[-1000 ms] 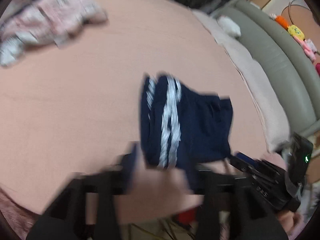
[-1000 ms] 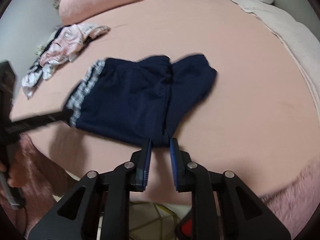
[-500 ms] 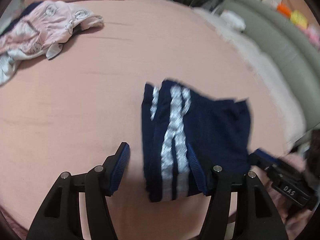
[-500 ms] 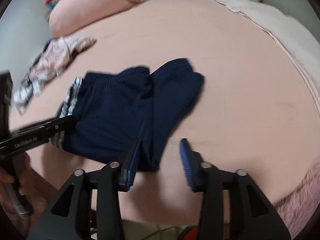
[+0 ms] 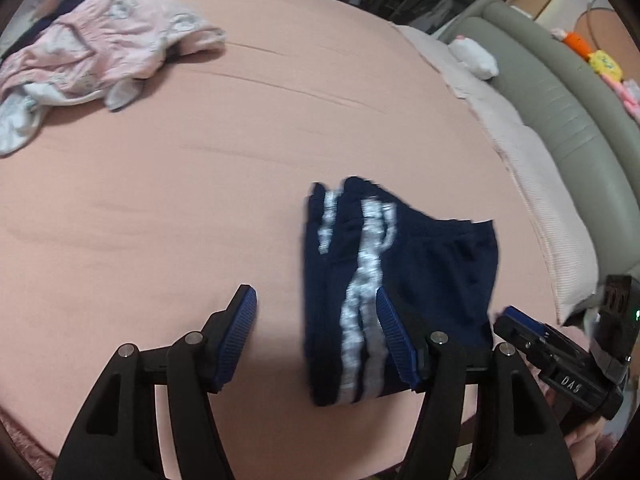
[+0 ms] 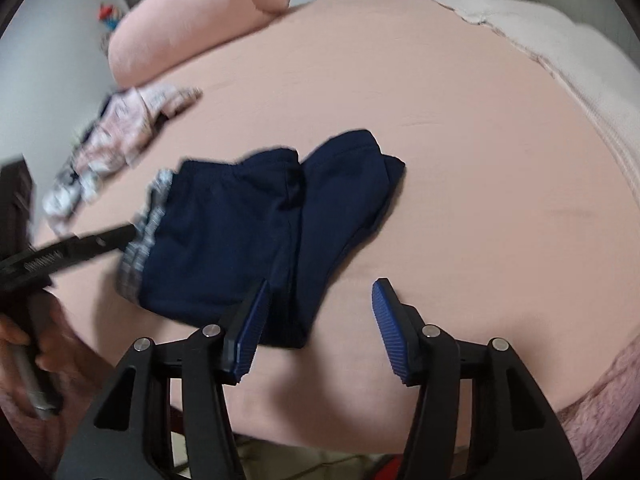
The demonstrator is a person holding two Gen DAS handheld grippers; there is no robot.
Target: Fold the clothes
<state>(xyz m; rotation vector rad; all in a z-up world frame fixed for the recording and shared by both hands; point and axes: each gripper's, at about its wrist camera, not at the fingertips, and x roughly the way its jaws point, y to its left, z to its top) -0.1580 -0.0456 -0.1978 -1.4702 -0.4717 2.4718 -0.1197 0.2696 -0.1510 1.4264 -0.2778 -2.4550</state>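
Navy shorts [image 5: 400, 280] with grey-white side stripes were found lying folded on the pink bed sheet [image 5: 180, 200], near its front edge. The left gripper [image 5: 316, 320] was held spread wide over the striped edge, nothing pinched; its right pad overlapped the stripe in view, contact not determinable. The right gripper [image 6: 320, 312] was seen with jaws that had just been opening, now parted, the shorts' near corner lying between them, unpressed. A heap of pink and white clothes [image 5: 92, 56] was noted well apart, beside a pink pillow [image 6: 192, 24]. A hand [image 6: 44, 344] was seen gripping the left tool's handle.
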